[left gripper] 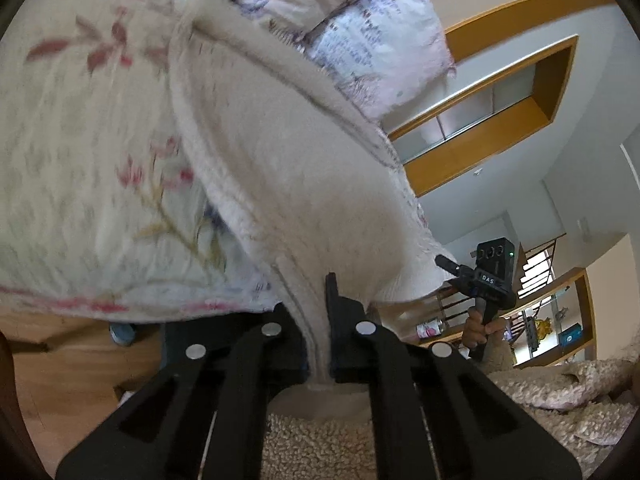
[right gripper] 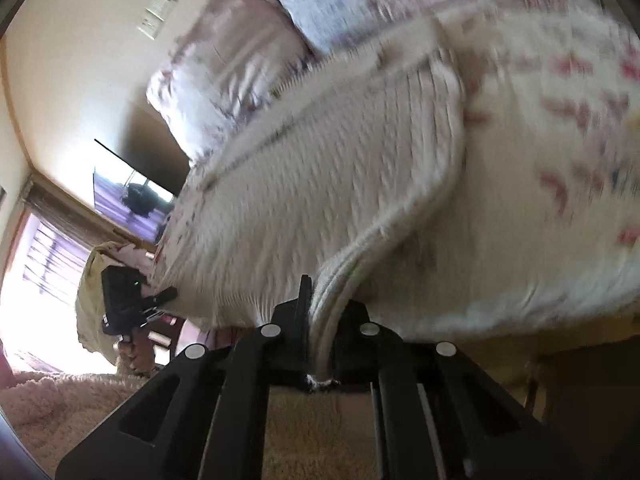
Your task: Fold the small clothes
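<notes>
A cream knit garment (left gripper: 288,168) lies across a floral quilt (left gripper: 80,152). In the left wrist view my left gripper (left gripper: 314,320) is shut on a seamed edge of the knit, which runs down between the pads. My right gripper (left gripper: 446,263) shows at the garment's far right corner, held by a hand (left gripper: 474,330). In the right wrist view the right gripper (right gripper: 326,312) is shut on the ribbed hem of the same garment (right gripper: 328,184), with frayed threads poking out behind the jaws. There the left gripper (right gripper: 164,294) grips the opposite corner.
A lilac-printed pillow (left gripper: 380,40) lies behind the garment. Fleecy beige fabric (left gripper: 560,392) spreads below the grippers. Wooden floor (left gripper: 60,368) shows under the quilt's edge. A dark screen (right gripper: 132,196) hangs on the wall beside a bright window (right gripper: 36,264).
</notes>
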`<state>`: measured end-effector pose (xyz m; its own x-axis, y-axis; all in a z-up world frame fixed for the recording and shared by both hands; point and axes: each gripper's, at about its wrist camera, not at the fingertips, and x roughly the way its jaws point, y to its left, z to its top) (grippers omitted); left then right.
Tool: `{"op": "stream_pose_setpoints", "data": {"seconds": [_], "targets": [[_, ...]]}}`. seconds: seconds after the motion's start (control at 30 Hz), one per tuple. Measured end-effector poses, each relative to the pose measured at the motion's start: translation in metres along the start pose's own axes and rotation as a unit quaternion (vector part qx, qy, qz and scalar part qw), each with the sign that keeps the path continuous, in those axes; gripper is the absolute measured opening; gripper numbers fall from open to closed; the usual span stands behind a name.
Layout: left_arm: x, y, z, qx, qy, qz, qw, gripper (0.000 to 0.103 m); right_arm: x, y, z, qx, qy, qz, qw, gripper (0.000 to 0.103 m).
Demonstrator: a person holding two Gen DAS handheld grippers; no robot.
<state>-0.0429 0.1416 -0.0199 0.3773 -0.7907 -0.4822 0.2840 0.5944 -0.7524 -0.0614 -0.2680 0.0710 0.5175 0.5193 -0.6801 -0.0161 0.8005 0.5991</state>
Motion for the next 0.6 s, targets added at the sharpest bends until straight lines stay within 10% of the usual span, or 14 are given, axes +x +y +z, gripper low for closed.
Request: {"op": "stream_pose_setpoints", "data": {"seconds": [0.37, 0.6], "targets": [[-0.035, -0.015, 0.065, 0.023, -0.101, 0.066, 0.9924, 0.006, -0.029, 0.013, 0.045, -0.032, -0.202, -0.050, 0.978, 0.008], [-0.024, -0.037, 0.113, 0.070, -0.130, 0.141, 0.9789, 0.006, -0.020, 0.026, 0.069, -0.074, -0.252, -0.089, 0.961, 0.008]]}}
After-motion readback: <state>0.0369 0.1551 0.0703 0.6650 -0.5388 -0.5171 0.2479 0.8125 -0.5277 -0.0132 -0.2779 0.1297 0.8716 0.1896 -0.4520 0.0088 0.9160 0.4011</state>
